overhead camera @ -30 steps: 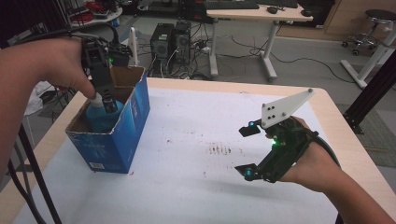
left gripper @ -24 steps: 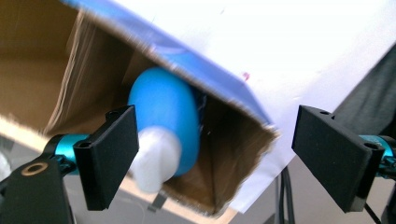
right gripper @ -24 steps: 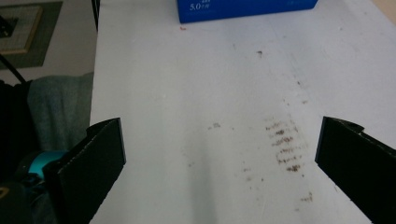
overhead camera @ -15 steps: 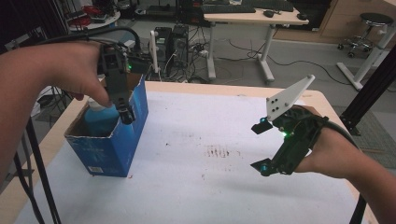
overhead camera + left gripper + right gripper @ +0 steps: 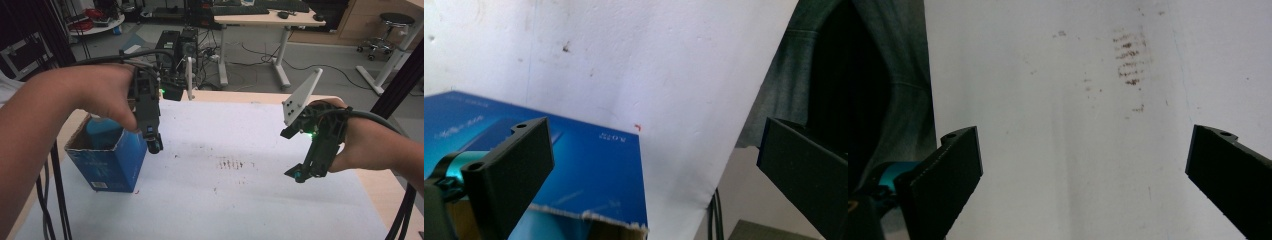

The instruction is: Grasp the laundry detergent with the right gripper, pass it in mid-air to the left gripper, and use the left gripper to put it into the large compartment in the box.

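Over the box's near right corner I hold the left gripper [image 5: 154,142], jaws spread wide with nothing between them. My right gripper [image 5: 305,167] hangs above the white table [image 5: 240,200], jaws just as wide and empty. At the table's left edge the blue cardboard box [image 5: 112,160] stands open. I judge the box work is finished or paused. Its contents are hidden.

Table [image 5: 260,210]: white sheet over wood top, centre frame | Blue box [image 5: 112,160]: open, standing at left | Dark smudges [image 5: 232,164]: mid-sheet
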`<state>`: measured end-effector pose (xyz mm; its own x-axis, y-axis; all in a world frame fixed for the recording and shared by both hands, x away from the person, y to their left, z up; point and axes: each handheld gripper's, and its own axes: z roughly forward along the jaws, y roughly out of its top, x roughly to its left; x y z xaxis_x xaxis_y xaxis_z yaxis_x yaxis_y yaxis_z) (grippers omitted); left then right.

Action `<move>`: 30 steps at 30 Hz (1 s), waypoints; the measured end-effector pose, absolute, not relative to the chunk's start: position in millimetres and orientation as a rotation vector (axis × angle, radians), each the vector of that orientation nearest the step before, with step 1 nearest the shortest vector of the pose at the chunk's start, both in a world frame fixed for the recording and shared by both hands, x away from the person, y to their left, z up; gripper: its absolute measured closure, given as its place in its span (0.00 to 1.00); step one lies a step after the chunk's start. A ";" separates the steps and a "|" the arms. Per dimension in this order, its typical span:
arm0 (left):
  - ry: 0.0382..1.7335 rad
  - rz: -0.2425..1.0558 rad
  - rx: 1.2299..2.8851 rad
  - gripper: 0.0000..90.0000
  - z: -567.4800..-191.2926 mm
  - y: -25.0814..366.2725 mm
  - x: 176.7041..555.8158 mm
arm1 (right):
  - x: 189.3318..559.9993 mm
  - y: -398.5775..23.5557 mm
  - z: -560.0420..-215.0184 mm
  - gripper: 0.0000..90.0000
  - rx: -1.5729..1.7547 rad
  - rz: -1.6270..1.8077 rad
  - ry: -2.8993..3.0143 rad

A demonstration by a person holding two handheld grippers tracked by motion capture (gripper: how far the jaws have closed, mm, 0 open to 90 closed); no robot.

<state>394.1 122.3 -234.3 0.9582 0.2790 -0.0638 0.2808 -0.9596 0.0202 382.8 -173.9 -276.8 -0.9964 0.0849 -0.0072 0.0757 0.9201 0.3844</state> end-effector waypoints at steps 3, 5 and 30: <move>0.413 -0.115 3.089 0.02 -240.1 115.2 393.6 | 382.1 -173.0 -271.0 0.01 0.115 0.562 3.058; 0.387 -0.125 3.095 0.02 -243.5 110.1 392.8 | 381.3 -171.6 -268.0 0.01 0.103 0.529 3.057; 0.321 -0.162 3.107 0.02 -255.3 93.8 398.8 | 389.5 -172.3 -267.2 0.01 0.077 0.450 3.086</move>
<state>398.8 93.8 -255.3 0.9736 0.2031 -0.1044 0.2046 -0.9788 0.0030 389.5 -172.3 -267.2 -0.9985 0.0522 -0.0149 0.0458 0.9572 0.2859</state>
